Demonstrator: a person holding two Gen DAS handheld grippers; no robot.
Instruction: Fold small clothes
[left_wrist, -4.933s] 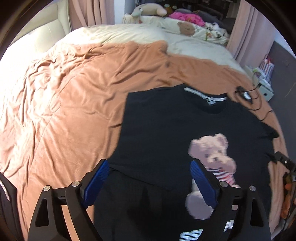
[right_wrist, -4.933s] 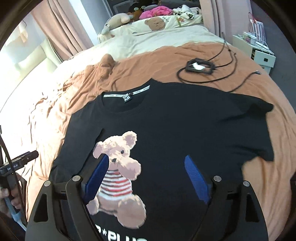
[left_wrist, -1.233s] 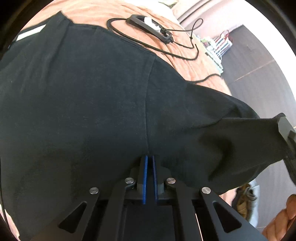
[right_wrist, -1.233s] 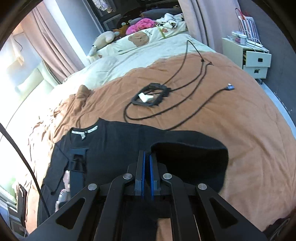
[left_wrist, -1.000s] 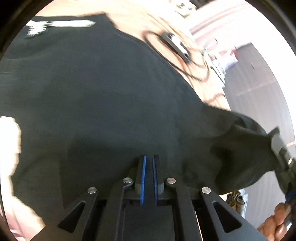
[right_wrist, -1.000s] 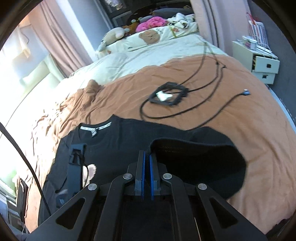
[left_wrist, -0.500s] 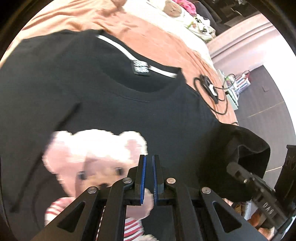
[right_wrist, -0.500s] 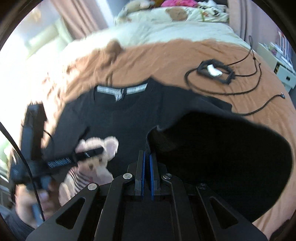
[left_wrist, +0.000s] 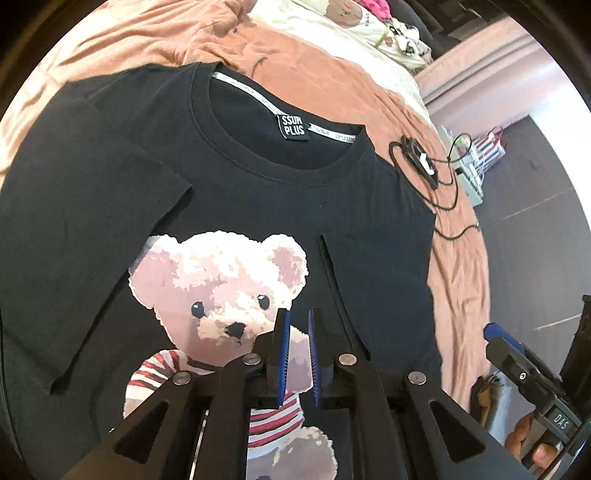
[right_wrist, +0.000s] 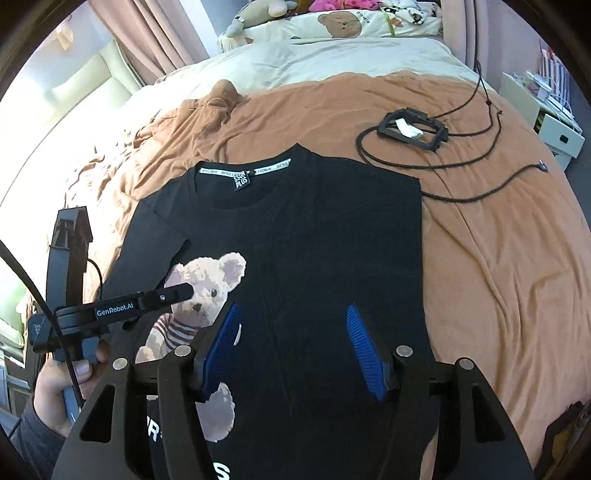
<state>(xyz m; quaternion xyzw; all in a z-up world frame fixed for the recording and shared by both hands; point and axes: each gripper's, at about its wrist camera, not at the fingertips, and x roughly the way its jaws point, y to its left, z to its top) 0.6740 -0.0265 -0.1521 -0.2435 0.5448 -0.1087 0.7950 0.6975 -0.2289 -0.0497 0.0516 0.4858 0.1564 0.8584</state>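
Since the frame of about a second ago, the right side panel and sleeve of the black T-shirt (right_wrist: 314, 236), then pinched in both tools and hanging over the brown blanket (right_wrist: 498, 258), has been carried across and laid flat on the shirt's front; both tools, clenched on cloth then, are now letting go.

The shirt is lying face up on the bed, filling the centre of the right wrist view with its collar toward the top of the frame. Its right edge is now running as a straight fold line, and the folded-in panel's edge is showing as a seam just right of the bear print (right_wrist: 207, 280). The left sleeve (left_wrist: 92, 206), at the left of the left wrist view, is lying partly over the body. This placement reads as the first lengthwise fold, made to narrow the shirt.

The right tool (right_wrist: 291, 343), at the bottom centre of its own view, is opening, its blue pads spreading wide above the folded panel with nothing gripped between them. The left tool (left_wrist: 297, 354), at the bottom centre of its view, is also opening, though only a narrow gap is showing; it is hovering over the bear's chest, and no cloth is visible between its pads.

A cable with a black frame (right_wrist: 413, 129) is lying on the blanket at the upper right, well apart from the shirt.
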